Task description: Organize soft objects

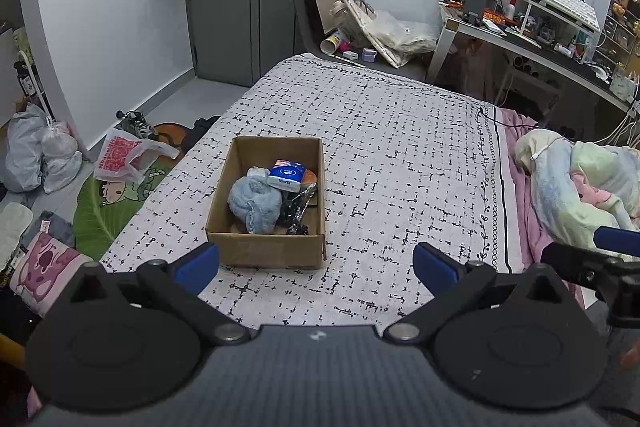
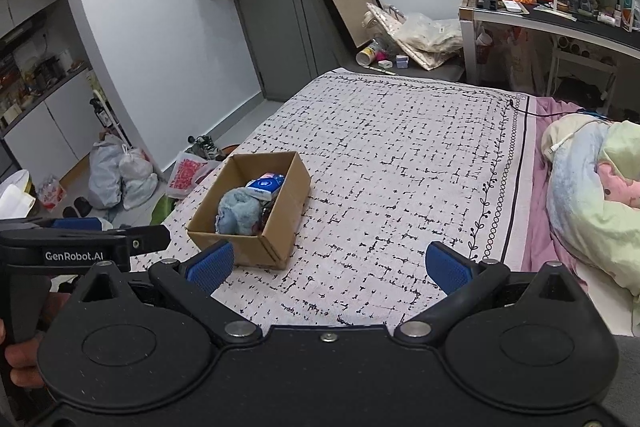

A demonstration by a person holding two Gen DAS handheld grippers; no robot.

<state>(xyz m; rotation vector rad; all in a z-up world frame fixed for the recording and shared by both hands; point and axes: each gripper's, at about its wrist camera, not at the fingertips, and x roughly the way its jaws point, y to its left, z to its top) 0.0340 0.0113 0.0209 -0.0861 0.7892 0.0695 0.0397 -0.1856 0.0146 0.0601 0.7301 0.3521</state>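
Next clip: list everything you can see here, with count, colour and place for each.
box: 1, brown cardboard, on the bed, open top
towel: 1, light blue, bunched in the box
tissue pack: 1, blue and white, in the box behind the towel
dark wrapper: 1, black, in the box at the towel's right
bedspread: 1, white with black marks, under the box
blanket: 1, pastel, at the bed's right edge
desk: 1, cluttered, far right
left gripper: fingers blue, open
right gripper: fingers blue, open

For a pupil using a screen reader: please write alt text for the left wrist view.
An open cardboard box sits on a patterned bedspread, holding a blue fluffy cloth, a tissue pack and a dark item. The left gripper is open and empty in front.
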